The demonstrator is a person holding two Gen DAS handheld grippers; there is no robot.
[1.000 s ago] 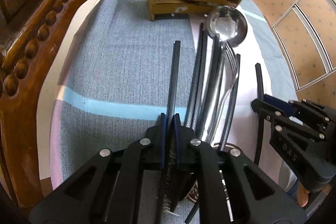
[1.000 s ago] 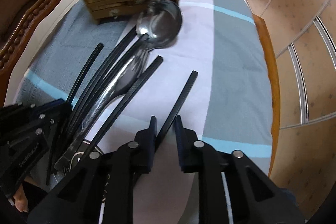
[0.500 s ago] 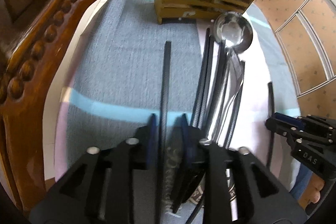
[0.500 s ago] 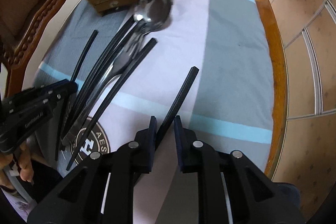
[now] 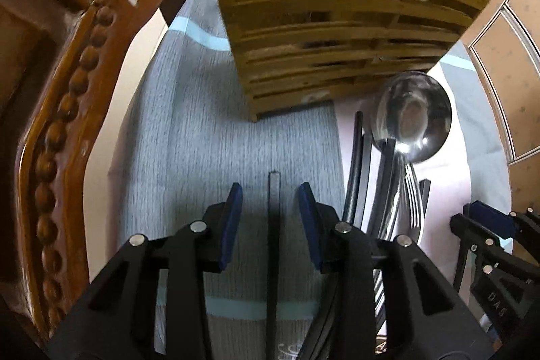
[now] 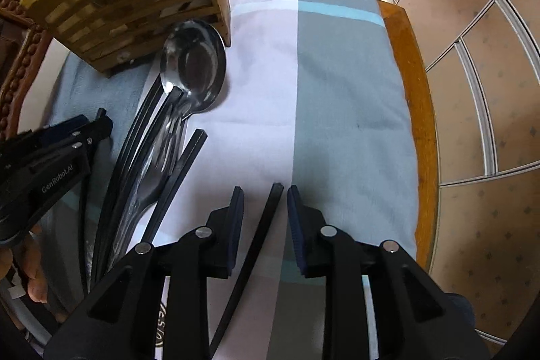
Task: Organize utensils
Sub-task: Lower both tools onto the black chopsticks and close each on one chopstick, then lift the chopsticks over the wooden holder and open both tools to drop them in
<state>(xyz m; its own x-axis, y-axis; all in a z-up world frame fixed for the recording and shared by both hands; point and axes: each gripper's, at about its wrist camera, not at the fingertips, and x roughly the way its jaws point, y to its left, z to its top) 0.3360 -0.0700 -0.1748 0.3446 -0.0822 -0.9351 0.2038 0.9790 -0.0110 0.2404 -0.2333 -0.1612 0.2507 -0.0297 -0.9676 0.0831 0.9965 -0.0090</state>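
Seen first from the left wrist, the left gripper [image 5: 270,194] stands spread, its jaws having just been opening, with a black chopstick [image 5: 272,245] lying free between them on the cloth-covered worktop [image 5: 189,157], just short of the slatted wooden utensil holder [image 5: 337,32]; a ladle [image 5: 413,117], a fork [image 5: 413,198] and more chopsticks lie beside it. From the right wrist, the right gripper [image 6: 265,194] has likewise been opening and is spread around a second chopstick [image 6: 260,242], apart from both pads. Judged for the next step: close squarely near mid-length so each stick lifts level before going into the holder.
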